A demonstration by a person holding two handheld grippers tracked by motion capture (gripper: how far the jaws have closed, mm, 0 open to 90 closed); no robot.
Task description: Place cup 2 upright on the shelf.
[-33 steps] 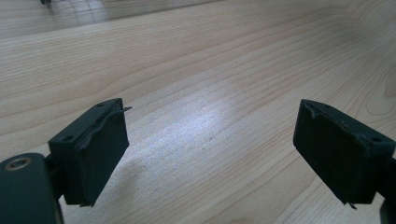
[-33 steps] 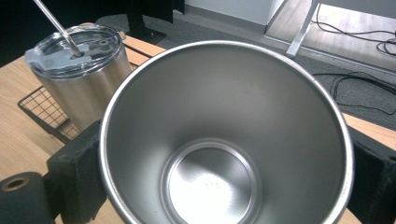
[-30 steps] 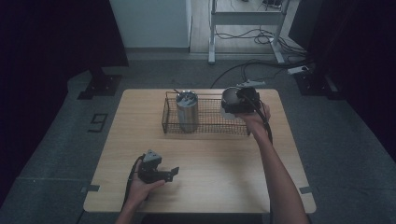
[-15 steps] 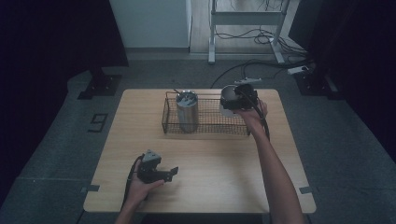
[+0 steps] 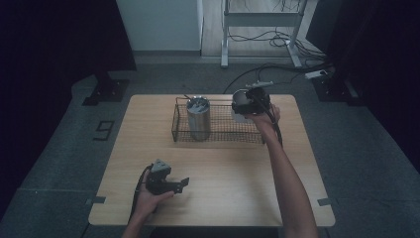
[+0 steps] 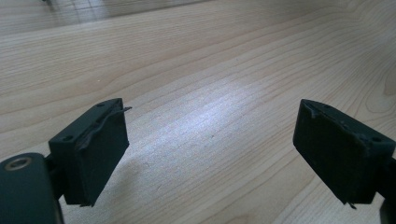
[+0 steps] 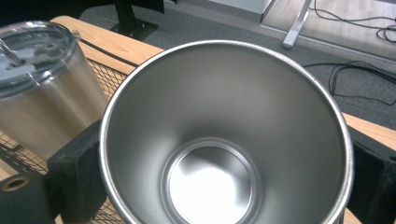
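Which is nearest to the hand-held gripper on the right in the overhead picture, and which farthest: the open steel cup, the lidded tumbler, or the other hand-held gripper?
From the right hand-held gripper:
1. Open steel cup: between its jaws, over the right end of the wire basket.
2. Lidded tumbler: upright in the basket's left part.
3. Left hand-held gripper: far off, near the table's front edge, jaws apart and empty.

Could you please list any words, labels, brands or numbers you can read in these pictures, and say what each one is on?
"9": a mark on the grey floor left of the table; it could equally be another sign.
No readable text on the open steel cup, the lidded tumbler, the wire basket or either tongs.
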